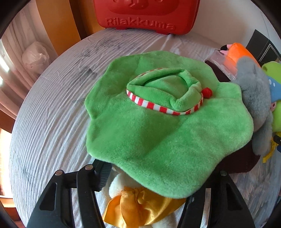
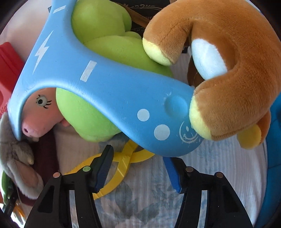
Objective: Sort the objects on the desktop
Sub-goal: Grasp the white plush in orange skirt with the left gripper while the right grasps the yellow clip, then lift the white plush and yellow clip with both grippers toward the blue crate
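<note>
My left gripper (image 1: 149, 182) has its jaws spread wide on either side of a plush toy; the floppy rim of a green hat (image 1: 163, 126) hangs over the gap, so I cannot tell whether the pads touch anything. The hat is fleecy, with a wavy brim, a crumpled crown ringed by a red-and-white striped band (image 1: 163, 108) and a small red pompom (image 1: 206, 92). Beneath its near edge sits a cream fuzzy toy (image 1: 119, 185) with a shiny gold satin bow (image 1: 138, 210). The ribbed white cloth (image 1: 52, 122) under it is wrinkled and smudged grey. A moulded red Rilakkuma case (image 1: 145, 15) stands at the far edge, and a grey furry toy (image 1: 254, 98) lies against the hat's right side.

My right gripper (image 2: 140, 168) is open, holding nothing, its ribbed pads above a flat yellow plastic ring piece (image 2: 121, 166). Just ahead lies a smooth blue foam boomerang shape (image 2: 112, 84) printed with white dots and a lightning bolt, resting over a lime green plush (image 2: 105, 45) and a pink plush face (image 2: 40, 114). A brown curved plush (image 2: 233, 70) with pale yellow ends presses against the blue tip.
</note>
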Demonstrator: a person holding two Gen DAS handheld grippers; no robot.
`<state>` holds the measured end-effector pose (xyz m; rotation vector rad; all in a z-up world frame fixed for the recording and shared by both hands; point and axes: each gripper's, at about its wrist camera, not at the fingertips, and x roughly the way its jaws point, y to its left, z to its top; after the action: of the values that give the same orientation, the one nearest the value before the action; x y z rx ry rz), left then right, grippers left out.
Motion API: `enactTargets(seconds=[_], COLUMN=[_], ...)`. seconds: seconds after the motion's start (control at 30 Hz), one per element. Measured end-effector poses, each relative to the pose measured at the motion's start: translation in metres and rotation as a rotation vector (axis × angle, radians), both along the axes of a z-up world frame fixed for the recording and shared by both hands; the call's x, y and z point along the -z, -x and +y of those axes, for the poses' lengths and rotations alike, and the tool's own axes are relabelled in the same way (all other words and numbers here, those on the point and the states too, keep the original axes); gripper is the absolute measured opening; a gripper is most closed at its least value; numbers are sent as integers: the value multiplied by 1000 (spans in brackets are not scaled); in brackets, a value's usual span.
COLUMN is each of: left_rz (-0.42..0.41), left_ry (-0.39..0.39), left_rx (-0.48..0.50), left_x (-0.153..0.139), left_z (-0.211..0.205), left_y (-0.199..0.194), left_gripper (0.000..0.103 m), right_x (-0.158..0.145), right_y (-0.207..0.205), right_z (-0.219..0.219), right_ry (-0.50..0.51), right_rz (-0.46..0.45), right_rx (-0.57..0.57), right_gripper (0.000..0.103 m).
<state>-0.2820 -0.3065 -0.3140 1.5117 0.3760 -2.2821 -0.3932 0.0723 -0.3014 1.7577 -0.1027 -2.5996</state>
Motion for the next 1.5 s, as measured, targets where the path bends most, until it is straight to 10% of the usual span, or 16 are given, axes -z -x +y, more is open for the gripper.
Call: enactTargets(seconds=[0.17, 0.3, 0.4, 0.5, 0.57, 0.8, 1.17, 1.27, 1.37, 1.5], left_rz=[-5, -8, 1, 7, 11, 20, 6, 6, 21, 66], left_ry=[-12, -4, -13, -6, -4, 1, 6, -9, -19, -3], left_rx=[33, 62, 53, 33, 25, 51, 125, 153, 188, 243], left_x=[0, -1, -2, -2, -2, -4, 2, -1, -8, -23], left_z=[4, 9, 3, -2, -4, -3, 20, 29, 44, 71], left_y=[-23, -33, -33, -29, -26, -38, -80, -87, -88, -77], left_gripper=[54, 47, 47, 47, 47, 47, 47, 47, 46, 46], right_x=[-2, -6, -10, -5, 5, 24, 50, 53, 45, 41], right_y=[-14, -16, -10, -2, -4, -46, -164, -183, -187, -173], right_z=[4, 3, 2, -1, -3, 6, 86, 103, 118, 128], right_ry=[109, 136, 125, 67, 25, -58, -110, -76, -27, -10], right_rz=[-49, 12, 45, 21, -40, -98, -219, -210, -146, -71], right_rx=[-32, 23, 54, 47, 21, -123, -247, -230, -178, -113], right_gripper=[29, 99, 97, 87, 52, 15, 11, 21, 63, 64])
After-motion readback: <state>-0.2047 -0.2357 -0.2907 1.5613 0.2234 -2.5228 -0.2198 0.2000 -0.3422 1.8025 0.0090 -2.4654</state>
